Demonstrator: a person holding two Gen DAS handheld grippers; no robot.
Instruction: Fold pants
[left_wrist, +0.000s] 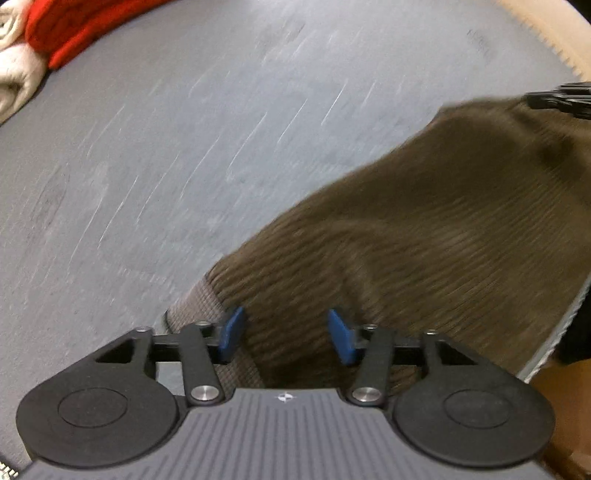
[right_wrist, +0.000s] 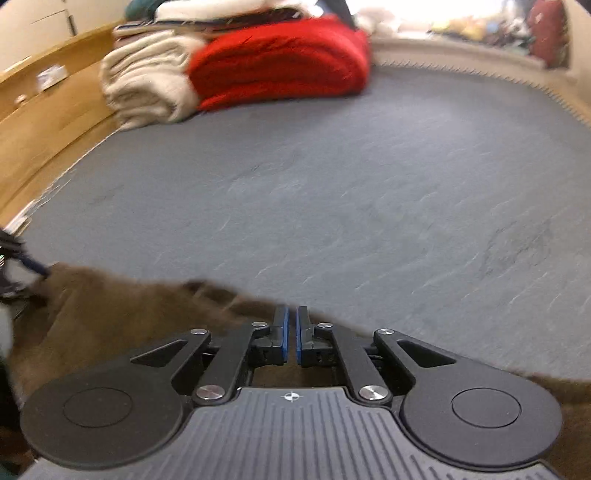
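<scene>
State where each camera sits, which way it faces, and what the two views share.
Left wrist: on the left gripper, looking down over its open blue fingers at the brown pants on the grey mat; the right gripper shows top right.
Right wrist: on the right gripper, facing low across the mat to the red blanket; jaws nearly closed at the pants' edge.
Shared: pants, mat, blanket.

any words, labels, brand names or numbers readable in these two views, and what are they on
No readable text in either view.
A small white cross-in-circle mark, a symbol with no letters, sits on the ribbed body of the left tool and of the right tool.
The brown pants show no visible tag or label.
Small items on the wooden ledge are too blurred to read.
</scene>
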